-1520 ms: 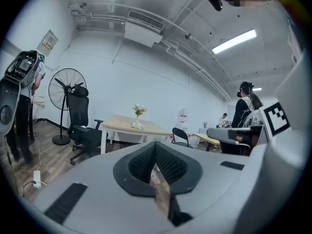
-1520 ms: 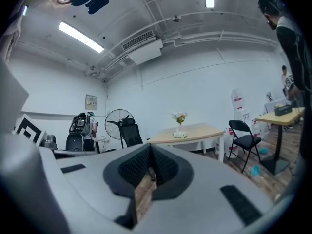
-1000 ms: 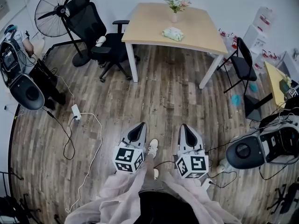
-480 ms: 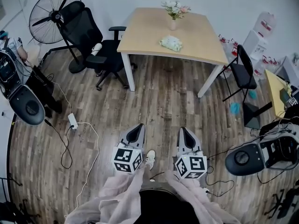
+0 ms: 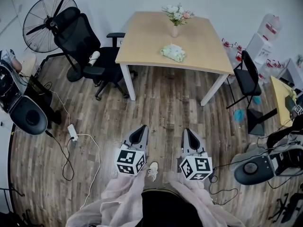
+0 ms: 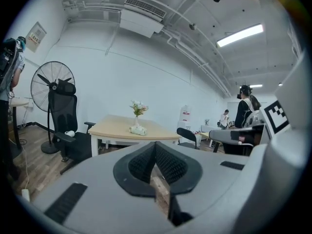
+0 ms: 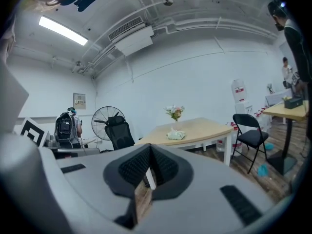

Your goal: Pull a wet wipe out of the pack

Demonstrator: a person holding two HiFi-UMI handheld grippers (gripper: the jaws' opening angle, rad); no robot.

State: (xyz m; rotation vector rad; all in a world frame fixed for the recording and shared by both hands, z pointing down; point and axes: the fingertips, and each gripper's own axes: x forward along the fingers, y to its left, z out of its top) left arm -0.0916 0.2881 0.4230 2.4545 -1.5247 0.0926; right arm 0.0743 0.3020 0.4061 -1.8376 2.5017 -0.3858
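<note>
Soft, crumpled pale-green wet wipe pack (image 5: 173,52) toward near edge of smooth light-wood worktop (image 5: 142,46), just before flower vase (image 5: 175,30). Over plank floor (image 5: 161,103), left gripper (image 5: 139,131) and right gripper (image 5: 189,132) closed, empty, well apart from worktop. Black mesh office chair (image 5: 84,34) beside left corner.

The wipe pack (image 5: 173,52) is too small for detail.

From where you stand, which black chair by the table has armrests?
The office chair left of the table, beside the fan; the folding chair on the right has none.
</note>
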